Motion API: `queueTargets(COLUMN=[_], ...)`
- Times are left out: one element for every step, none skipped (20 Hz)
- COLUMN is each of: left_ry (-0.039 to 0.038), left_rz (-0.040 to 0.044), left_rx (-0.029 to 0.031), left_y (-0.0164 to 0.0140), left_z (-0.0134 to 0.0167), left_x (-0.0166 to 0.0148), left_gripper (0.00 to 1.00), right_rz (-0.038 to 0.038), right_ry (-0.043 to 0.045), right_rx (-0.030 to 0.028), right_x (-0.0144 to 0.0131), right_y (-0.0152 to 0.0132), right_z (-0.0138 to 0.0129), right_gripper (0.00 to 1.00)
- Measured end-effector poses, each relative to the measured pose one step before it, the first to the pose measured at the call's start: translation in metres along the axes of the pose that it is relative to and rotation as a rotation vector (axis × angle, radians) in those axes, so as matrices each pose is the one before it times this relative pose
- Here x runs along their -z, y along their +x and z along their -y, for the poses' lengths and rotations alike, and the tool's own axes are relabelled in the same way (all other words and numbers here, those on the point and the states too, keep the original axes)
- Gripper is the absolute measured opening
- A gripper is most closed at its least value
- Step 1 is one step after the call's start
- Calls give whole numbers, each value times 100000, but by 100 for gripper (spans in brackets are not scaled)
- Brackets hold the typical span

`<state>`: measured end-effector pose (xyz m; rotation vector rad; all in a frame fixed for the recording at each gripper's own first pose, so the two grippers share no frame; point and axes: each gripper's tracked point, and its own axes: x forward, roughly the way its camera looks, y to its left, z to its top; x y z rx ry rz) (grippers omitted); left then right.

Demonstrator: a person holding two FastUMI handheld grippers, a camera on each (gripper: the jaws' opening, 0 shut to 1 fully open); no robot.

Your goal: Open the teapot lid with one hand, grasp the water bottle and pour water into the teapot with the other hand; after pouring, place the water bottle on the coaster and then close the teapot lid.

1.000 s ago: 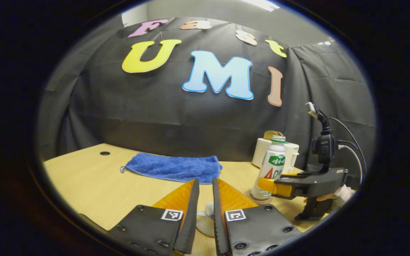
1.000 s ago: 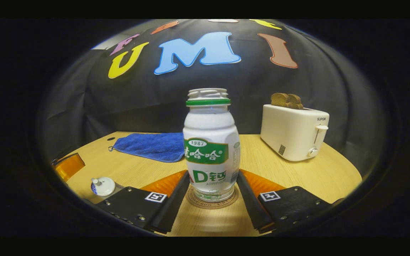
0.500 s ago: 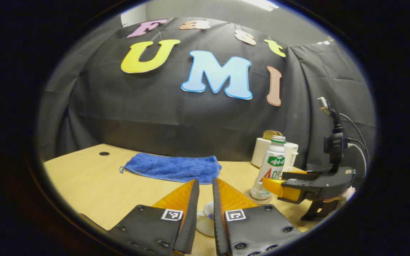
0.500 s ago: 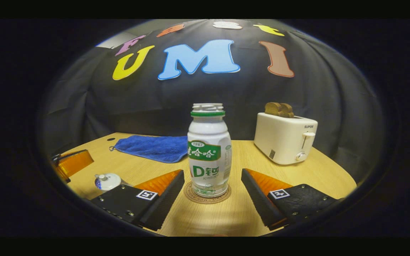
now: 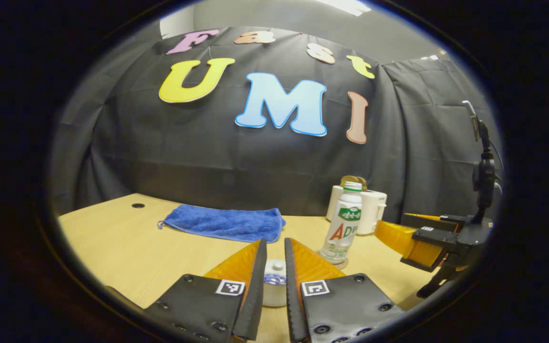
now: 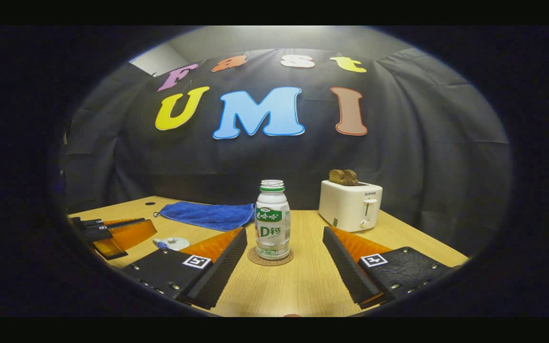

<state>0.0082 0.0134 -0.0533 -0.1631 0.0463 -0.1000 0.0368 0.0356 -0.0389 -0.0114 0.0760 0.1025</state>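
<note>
Standing upright on a round coaster [image 6: 270,258], the water bottle [image 6: 272,219] has no cap on and sits on the wooden table [image 6: 298,286]. The right gripper [image 6: 285,259] has its two fingers spread wide, one on each side of the bottle, and they do not touch it. In the left gripper view the same bottle [image 5: 342,223] stands a bit to the right, with the right gripper [image 5: 410,236] near it but apart. The left gripper [image 5: 274,267] has its fingers close together with just a thin gap. The white teapot lid [image 5: 273,280] with its little knob sits in that gap, but I cannot tell if the fingers press on it. In the right gripper view the lid [image 6: 172,243] is low by the table, just beside the left gripper [image 6: 117,233]. A blue towel [image 6: 208,215] lies at the back of the table. A white toaster [image 6: 350,205] with bread in it stands to the right, behind the bottle.
</note>
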Motion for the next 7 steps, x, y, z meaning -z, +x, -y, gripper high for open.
queueTargets(left_ry=[448, 431, 406, 349, 488, 498, 435], left_rz=[181, 546, 655, 307, 330, 287, 3], left_rx=[-183, -315, -586, -176, -35, -135, -127], left_y=[-788, -678, -667, -608, -584, -400, -288], left_z=[306, 363, 379, 436, 480, 359, 336], left_x=[244, -98, 49, 46, 166, 59, 161], left_gripper=[29, 27, 27, 27, 27, 27, 27], right_rz=[667, 736, 299, 148, -69, -421, -274], right_ry=[-89, -449, -414, 324, 1179, 1154, 906], right_rx=[243, 269, 772, 257, -405, -668, -74], right_x=[95, 191, 223, 288, 261, 316, 241], right_y=[-781, -710, -604, -614, -524, -551, -454], right_z=[-38, 43, 164, -13, -146, -160, 69], right_gripper=[98, 98, 98, 98, 98, 98, 98])
